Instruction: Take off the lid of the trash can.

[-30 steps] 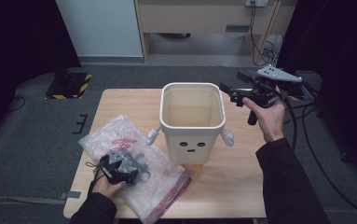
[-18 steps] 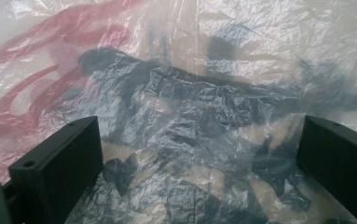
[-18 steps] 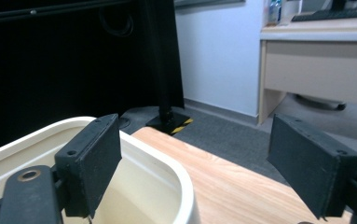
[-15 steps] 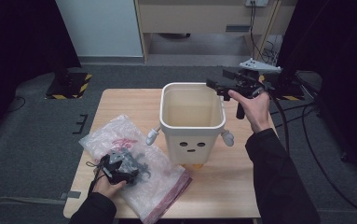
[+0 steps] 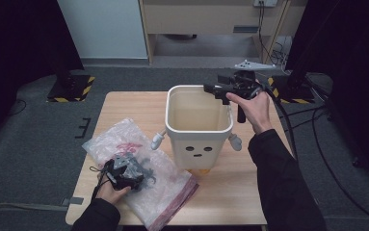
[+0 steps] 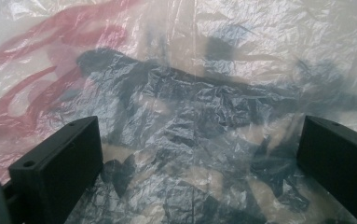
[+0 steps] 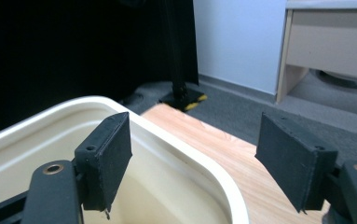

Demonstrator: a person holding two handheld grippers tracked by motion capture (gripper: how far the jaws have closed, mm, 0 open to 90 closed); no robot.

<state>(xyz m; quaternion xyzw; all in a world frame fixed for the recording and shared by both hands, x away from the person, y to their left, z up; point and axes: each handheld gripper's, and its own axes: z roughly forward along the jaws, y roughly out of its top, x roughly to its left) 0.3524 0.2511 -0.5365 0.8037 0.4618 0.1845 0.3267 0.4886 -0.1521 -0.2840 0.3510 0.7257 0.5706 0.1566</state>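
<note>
My right gripper (image 5: 217, 89), fingers apart and just been closing with the rim between them, straddles the light, stiff cream bin (image 5: 199, 139) mid-worktop; left gripper (image 5: 138, 174), fingers open, rests on the plastic bag (image 5: 167, 195).

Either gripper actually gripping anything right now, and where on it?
Nothing is held. The right gripper stands open over the bin's back rim, jaws just closing, rim between them ungripped. The left gripper is open, resting on the plastic bag.
</note>
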